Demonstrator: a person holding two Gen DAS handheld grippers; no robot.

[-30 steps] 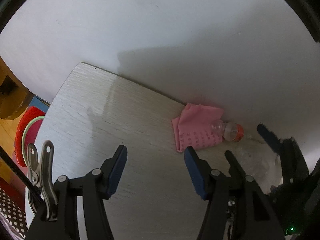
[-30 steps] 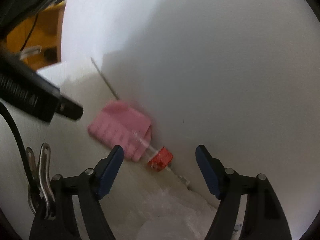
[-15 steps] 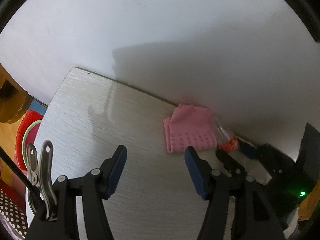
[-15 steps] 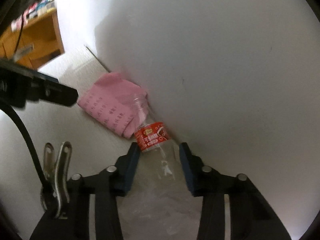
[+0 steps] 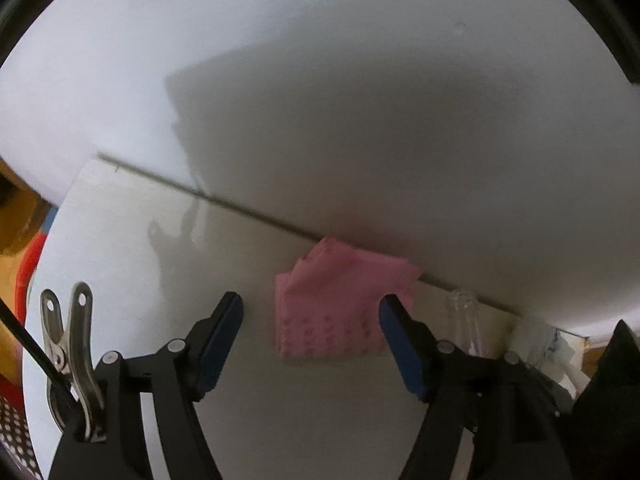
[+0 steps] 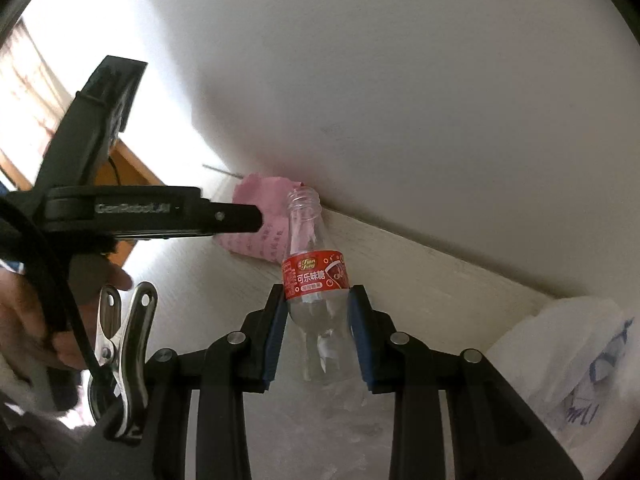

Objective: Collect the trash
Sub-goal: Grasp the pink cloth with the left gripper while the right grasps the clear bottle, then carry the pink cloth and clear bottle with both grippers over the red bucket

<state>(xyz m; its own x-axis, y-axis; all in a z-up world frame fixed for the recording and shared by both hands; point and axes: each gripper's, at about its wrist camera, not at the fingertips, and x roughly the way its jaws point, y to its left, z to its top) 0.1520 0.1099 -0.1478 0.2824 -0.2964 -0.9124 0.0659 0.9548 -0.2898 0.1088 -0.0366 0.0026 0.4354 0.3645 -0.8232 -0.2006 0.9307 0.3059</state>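
While clamped in right gripper [image 6: 318,316], clear bottle [image 6: 314,276] not yet bagged; left gripper [image 5: 310,340] opening, empty, above pink cloth [image 5: 336,312], seemingly untouched.

bottle [image 6: 315,280]: 1 (uncapped) | pink cloth [image 5: 340,312]: 1 | plastic bag [image 6: 568,368]: 1

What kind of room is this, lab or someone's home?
Probably a home, perhaps a bedroom or study corner. A pale wood-grain table stands against a plain white wall, with wooden furniture beside it. Household trash lies on it: a pink cloth and an empty bottle.
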